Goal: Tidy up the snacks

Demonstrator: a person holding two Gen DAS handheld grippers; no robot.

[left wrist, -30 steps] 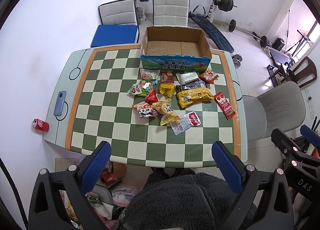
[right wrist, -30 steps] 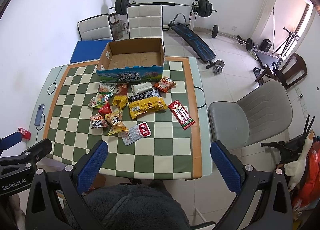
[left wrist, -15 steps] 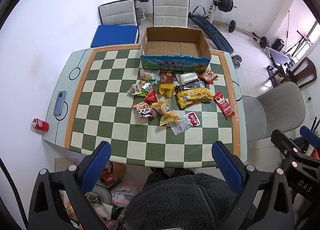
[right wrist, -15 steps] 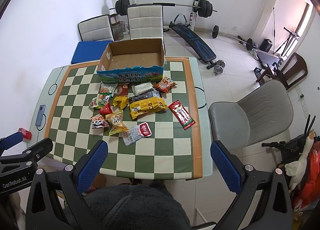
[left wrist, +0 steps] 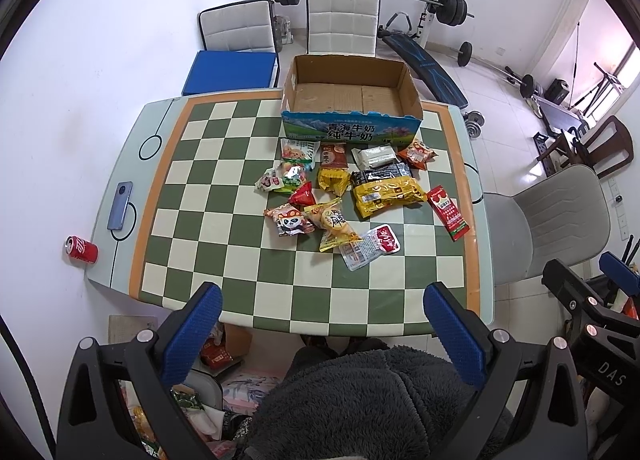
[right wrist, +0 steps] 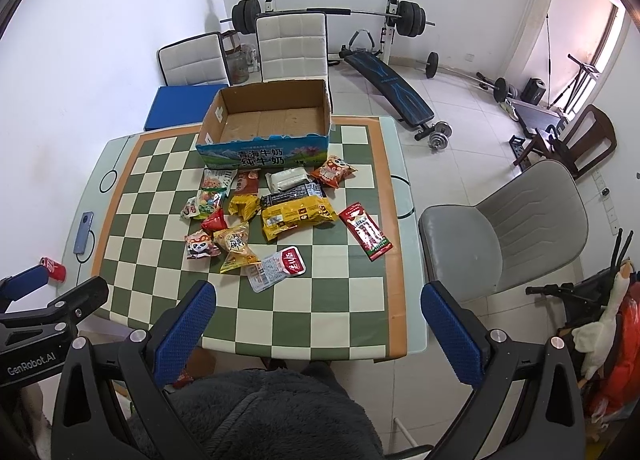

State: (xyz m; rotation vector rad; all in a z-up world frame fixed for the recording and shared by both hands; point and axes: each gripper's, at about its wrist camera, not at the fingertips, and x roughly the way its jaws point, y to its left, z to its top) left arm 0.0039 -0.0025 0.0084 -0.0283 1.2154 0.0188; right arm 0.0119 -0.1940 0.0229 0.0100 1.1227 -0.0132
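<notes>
Both grippers hover high above the near edge of the checkered table [left wrist: 224, 268]. The left gripper [left wrist: 320, 324] has its jaws spread wide and holds nothing; the right gripper [right wrist: 318, 320] is likewise spread and empty. Blue pads line the inner face of each finger.

One cardboard box [left wrist: 350, 97] stands at the far edge of the table, open-topped and with nothing in it. Its front panel reads 青海牛奶 纯牛奶.

About thirteen snack packets [left wrist: 344, 195] lie in one loose cluster at the table's centre, just in front of the box – several touch or overlap. Identifiable units:
- one large yellow bag [left wrist: 386, 195]
- one black bar [left wrist: 380, 171], touching the yellow bag's far side
- one white pack [left wrist: 374, 155]
- one panda-print pack [left wrist: 290, 221]
- one long red pack [left wrist: 447, 212], nearest the right edge, apart from the rest

Other packet text is too small to read.

One phone [left wrist: 119, 205] lies along the left edge. One red can [left wrist: 81, 248] lies on the floor off the near-left corner.

The near third of the table is bare – likewise the left half between the cluster and the phone.
</notes>
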